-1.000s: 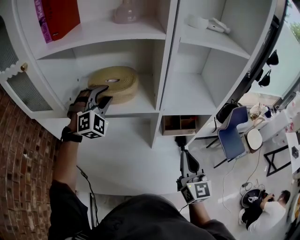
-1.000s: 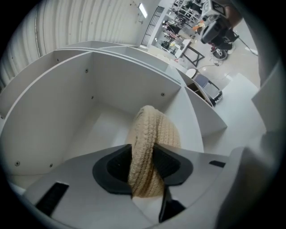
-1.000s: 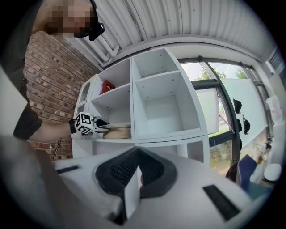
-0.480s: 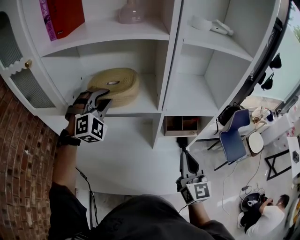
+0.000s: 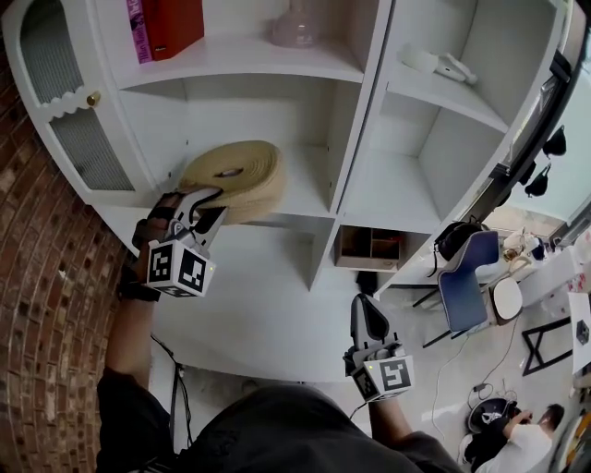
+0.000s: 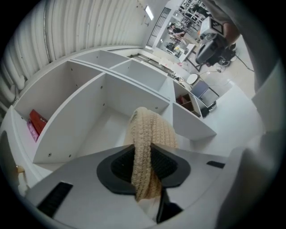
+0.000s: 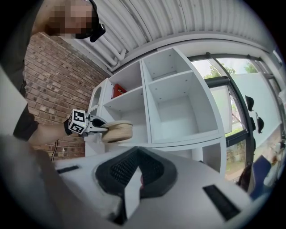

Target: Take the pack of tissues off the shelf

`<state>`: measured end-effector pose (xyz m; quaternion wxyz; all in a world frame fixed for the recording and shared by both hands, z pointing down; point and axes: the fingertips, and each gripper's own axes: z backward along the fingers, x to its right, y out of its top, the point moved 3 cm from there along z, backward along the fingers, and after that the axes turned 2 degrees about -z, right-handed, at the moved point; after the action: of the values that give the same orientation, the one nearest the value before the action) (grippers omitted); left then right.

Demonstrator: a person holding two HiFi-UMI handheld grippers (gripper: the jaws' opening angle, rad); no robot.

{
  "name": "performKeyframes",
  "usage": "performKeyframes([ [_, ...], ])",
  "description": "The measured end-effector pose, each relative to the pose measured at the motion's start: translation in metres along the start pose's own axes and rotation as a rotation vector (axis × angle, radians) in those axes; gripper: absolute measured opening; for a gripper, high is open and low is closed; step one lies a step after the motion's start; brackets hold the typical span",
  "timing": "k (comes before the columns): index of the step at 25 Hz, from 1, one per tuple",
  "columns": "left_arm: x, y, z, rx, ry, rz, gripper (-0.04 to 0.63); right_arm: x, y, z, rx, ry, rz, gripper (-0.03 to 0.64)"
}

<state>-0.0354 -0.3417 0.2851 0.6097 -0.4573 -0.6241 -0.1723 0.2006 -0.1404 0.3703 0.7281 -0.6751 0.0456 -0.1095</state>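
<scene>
The pack of tissues point(image 5: 235, 175) is a round, flat bundle in a beige knitted cover. My left gripper point(image 5: 211, 208) is shut on its near rim, and its jaws have just been closing on it. The pack hangs at the front edge of the middle left shelf point(image 5: 300, 205), partly past it. In the left gripper view the pack point(image 6: 149, 129) stands on edge between the pads of the left gripper point(image 6: 144, 165). The right gripper view shows the pack point(image 7: 117, 131) and the left gripper point(image 7: 96, 127) from the side. My right gripper point(image 5: 365, 314) point(image 7: 134, 179) stays low, shut and empty.
A red book point(image 5: 171, 23), a purple box point(image 5: 138, 32) and a pink vase point(image 5: 297, 23) stand on the shelf above. A white object point(image 5: 439, 65) lies in the upper right compartment. A brick wall point(image 5: 46, 305) is at the left. A blue chair point(image 5: 466, 282) stands behind the shelf unit.
The left gripper has drawn back toward me with the pack, which has slid from deep on the shelf to its front edge. The right gripper has hardly moved.
</scene>
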Motion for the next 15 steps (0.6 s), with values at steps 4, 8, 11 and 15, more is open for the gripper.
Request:
performKeyframes([
  [4,0.006,0.000,0.023,-0.010,0.007,0.014,0.095,-0.012,0.003,-0.001,0.003,0.036,0.002,0.000],
  [8,0.013,0.002,0.046,-0.008,0.011,0.030,0.095,-0.023,0.006,0.000,0.008,0.066,0.010,0.000],
  [11,0.022,0.003,0.063,-0.006,0.013,0.043,0.094,-0.031,0.008,0.001,0.013,0.085,0.013,0.000],
  [15,0.036,0.004,0.078,-0.003,0.003,0.068,0.092,-0.041,0.010,0.000,0.016,0.108,0.014,0.000],
])
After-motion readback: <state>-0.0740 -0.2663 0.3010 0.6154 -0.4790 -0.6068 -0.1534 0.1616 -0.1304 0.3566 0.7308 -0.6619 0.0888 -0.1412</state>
